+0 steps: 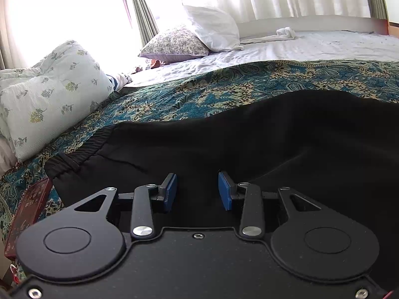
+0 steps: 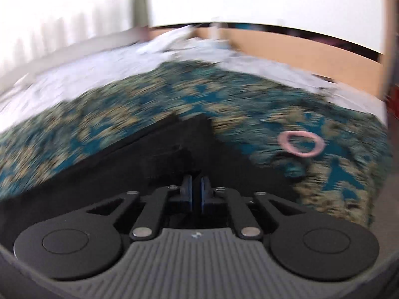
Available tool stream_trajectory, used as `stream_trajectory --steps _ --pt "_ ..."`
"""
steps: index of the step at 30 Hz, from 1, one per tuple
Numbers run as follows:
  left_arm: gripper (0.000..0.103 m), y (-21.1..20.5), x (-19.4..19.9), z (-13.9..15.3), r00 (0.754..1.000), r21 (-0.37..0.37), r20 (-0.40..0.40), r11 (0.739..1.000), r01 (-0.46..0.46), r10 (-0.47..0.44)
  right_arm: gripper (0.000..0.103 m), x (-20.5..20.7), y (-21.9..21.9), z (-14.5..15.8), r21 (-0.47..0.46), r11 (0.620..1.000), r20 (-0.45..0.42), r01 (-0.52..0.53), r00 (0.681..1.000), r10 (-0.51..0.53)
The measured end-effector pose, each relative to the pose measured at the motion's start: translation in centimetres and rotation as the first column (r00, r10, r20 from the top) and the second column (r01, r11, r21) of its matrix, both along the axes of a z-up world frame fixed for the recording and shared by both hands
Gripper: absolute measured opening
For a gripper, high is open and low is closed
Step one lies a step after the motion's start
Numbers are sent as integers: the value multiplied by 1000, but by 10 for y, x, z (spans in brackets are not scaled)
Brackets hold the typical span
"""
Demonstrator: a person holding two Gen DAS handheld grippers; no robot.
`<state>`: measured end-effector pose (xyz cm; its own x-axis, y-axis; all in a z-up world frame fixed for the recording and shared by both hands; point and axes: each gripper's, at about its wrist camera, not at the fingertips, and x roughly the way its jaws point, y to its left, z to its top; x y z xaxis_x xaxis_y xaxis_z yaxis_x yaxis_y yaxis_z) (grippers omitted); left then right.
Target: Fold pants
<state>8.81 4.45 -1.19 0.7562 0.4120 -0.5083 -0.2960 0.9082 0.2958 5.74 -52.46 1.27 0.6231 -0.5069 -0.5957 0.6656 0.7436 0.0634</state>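
Black pants (image 1: 224,144) lie on a teal patterned bedspread (image 1: 224,87), with the elastic waistband (image 1: 74,154) to the left. My left gripper (image 1: 197,191) hovers just above the cloth near the waist, open, blue pads apart, with nothing between them. In the blurred right wrist view, my right gripper (image 2: 196,194) is shut on a fold of the black pants (image 2: 149,164), which runs up to a pointed end ahead of the fingers.
A floral duvet (image 1: 49,94) and pillows (image 1: 194,37) lie at the left and back of the bed. A red book (image 1: 27,214) lies by the waistband at the bed's left edge. A pink ring (image 2: 301,144) lies on the bedspread (image 2: 249,99) to the right.
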Motion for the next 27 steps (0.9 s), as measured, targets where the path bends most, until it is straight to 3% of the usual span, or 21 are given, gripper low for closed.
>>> stream_trajectory --steps 4,8,10,11,13,17,19,24,27 --pt "36 0 0 0 1000 0 -1 1000 -1 1 11 -36 -35 -4 92 979 73 180 980 -187" --pt "36 1 0 0 1000 -5 0 1000 0 0 18 -64 -52 -9 185 960 131 210 963 -236" --pt "36 1 0 1 1000 -14 2 1000 0 0 25 -69 -49 -9 146 959 107 242 960 -258" --pt "37 1 0 2 1000 -20 4 1000 -2 2 37 -71 -49 -9 134 956 96 262 956 -276" --pt "38 3 -1 4 1000 -38 7 999 -5 5 37 -74 -49 -10 126 942 81 312 943 -323" --pt "40 8 0 5 1000 -65 8 998 -10 10 45 -71 -29 -4 34 974 91 226 969 -228" --pt "40 7 0 4 1000 -59 8 998 -11 12 57 -66 -20 0 -24 983 89 182 980 -179" --pt "40 8 -1 10 1000 -70 6 997 -9 10 64 -51 -5 8 -135 965 61 227 974 -220" --pt "43 16 0 18 999 -98 12 995 -30 31 71 -38 10 17 -223 959 57 176 984 -168"
